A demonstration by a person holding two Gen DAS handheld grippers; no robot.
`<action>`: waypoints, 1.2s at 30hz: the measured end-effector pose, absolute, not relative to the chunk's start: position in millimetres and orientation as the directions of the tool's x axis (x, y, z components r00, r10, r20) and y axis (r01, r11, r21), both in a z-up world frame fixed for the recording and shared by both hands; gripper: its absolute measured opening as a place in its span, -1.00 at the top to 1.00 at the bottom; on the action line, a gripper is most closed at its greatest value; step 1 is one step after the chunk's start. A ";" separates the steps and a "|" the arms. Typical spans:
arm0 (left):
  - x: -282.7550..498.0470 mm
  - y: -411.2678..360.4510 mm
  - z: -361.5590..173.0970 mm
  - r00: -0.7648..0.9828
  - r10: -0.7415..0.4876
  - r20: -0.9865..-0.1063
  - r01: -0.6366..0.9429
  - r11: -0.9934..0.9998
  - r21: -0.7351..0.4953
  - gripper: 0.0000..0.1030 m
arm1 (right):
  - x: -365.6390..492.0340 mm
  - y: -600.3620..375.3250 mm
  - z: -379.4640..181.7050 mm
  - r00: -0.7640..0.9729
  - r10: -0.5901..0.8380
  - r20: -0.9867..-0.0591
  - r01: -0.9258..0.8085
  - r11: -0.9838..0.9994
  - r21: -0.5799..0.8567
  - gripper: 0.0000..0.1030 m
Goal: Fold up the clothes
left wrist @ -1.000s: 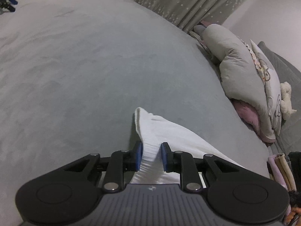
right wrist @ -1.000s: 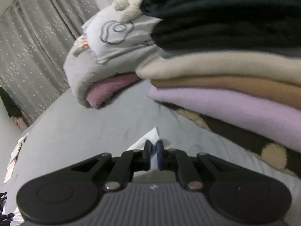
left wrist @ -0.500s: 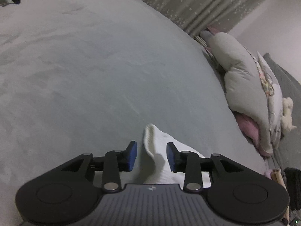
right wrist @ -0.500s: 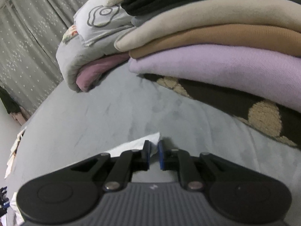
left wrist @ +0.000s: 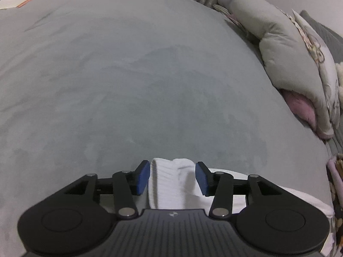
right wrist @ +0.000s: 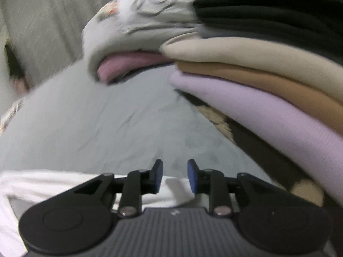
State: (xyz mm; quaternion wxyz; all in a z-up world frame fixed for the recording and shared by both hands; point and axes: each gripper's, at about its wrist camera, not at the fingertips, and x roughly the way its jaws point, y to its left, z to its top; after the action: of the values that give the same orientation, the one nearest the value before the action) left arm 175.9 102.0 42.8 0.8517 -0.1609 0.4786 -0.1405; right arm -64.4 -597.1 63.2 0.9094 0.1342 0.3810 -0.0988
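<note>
Left claw opening, white garment loose between pads; right claw opening, clear of cloth. Back off gently, keep fold flat beside stack.

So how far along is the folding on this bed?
Done: a stack of folded sweaters in lilac, tan, beige and black sits on the grey bed cover. In hand: a white ribbed garment lies on the cover; both the left gripper and right gripper are opening, fingers not pressing it. Left: whether this garment's folding is finished can't be told.
</note>
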 end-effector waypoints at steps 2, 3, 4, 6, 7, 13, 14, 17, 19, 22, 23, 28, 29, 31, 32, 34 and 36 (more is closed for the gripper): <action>175.1 98.6 43.2 0.505 -0.391 -0.770 0.104 0.913 -0.395 0.39 | -55.3 -599.9 59.9 0.676 -0.081 -0.732 0.286 0.945 0.160 0.44; 174.1 98.2 43.2 0.506 -0.394 -0.768 0.109 0.912 -0.396 0.57 | -52.3 -603.4 57.4 0.672 -0.079 -0.736 0.296 0.940 0.170 0.44; 172.5 98.7 43.1 0.509 -0.399 -0.763 0.110 0.909 -0.402 0.59 | -51.0 -607.0 54.7 0.670 -0.072 -0.738 0.309 0.932 0.190 0.44; 168.5 101.5 43.9 0.519 -0.405 -0.753 0.110 0.905 -0.412 0.63 | -53.8 -610.6 49.7 0.669 -0.039 -0.743 0.322 0.915 0.242 0.43; 166.1 104.0 45.3 0.523 -0.409 -0.748 0.113 0.903 -0.415 0.63 | -56.6 -610.3 47.8 0.669 -0.023 -0.743 0.317 0.913 0.257 0.43; 160.4 103.1 51.5 0.556 -0.425 -0.714 0.131 0.894 -0.429 0.91 | -62.4 -603.3 47.6 0.653 -0.003 -0.757 0.272 0.934 0.231 0.85; 159.3 103.5 52.9 0.564 -0.428 -0.706 0.134 0.891 -0.434 0.92 | -61.2 -598.7 49.3 0.650 -0.013 -0.759 0.255 0.945 0.203 0.89; 156.4 104.4 55.7 0.577 -0.425 -0.697 0.143 0.893 -0.427 0.95 | -64.8 -595.2 59.6 0.681 -0.024 -0.732 0.241 0.951 0.193 0.90; 156.9 102.2 55.1 0.572 -0.419 -0.706 0.152 0.899 -0.410 0.96 | -66.6 -594.2 66.0 0.701 -0.046 -0.712 0.234 0.957 0.169 0.85; 157.9 99.8 53.1 0.566 -0.414 -0.713 0.157 0.903 -0.400 0.96 | -59.3 -590.3 63.1 0.675 -0.067 -0.735 0.212 0.971 0.106 0.71; 157.9 98.6 52.8 0.564 -0.414 -0.714 0.161 0.904 -0.397 0.96 | -57.6 -589.4 61.8 0.669 -0.059 -0.741 0.199 0.975 0.102 0.60; 157.9 91.8 51.0 0.551 -0.403 -0.731 0.192 0.914 -0.358 0.96 | -48.0 -581.1 55.4 0.646 -0.034 -0.762 0.135 0.988 0.070 0.34; 157.3 91.5 50.8 0.551 -0.404 -0.730 0.196 0.913 -0.358 0.98 | -46.2 -580.1 52.6 0.636 -0.029 -0.771 0.127 0.990 0.068 0.37; 154.5 90.7 51.8 0.557 -0.407 -0.724 0.208 0.912 -0.353 0.99 | -45.6 -571.9 48.0 0.619 -0.046 -0.784 0.093 0.996 0.015 0.67; 153.0 90.5 53.0 0.565 -0.399 -0.722 0.209 0.916 -0.343 1.00 | -46.3 -569.9 48.8 0.620 -0.053 -0.783 0.091 0.996 0.005 0.93; 151.0 93.3 56.1 0.583 -0.384 -0.716 0.193 0.922 -0.337 1.00 | -49.8 -566.4 54.4 0.644 -0.088 -0.760 0.107 0.994 -0.025 0.93; 149.4 100.0 61.0 0.603 -0.392 -0.695 0.179 0.915 -0.361 1.00 | -55.1 -563.1 62.4 0.679 -0.103 -0.727 0.112 0.993 -0.036 0.94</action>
State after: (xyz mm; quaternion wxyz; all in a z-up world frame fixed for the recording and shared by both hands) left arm 149.4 100.0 61.0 0.8860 -0.1282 0.4155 -0.1609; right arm -55.1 -563.1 62.4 0.9162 0.0056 0.3964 -0.0586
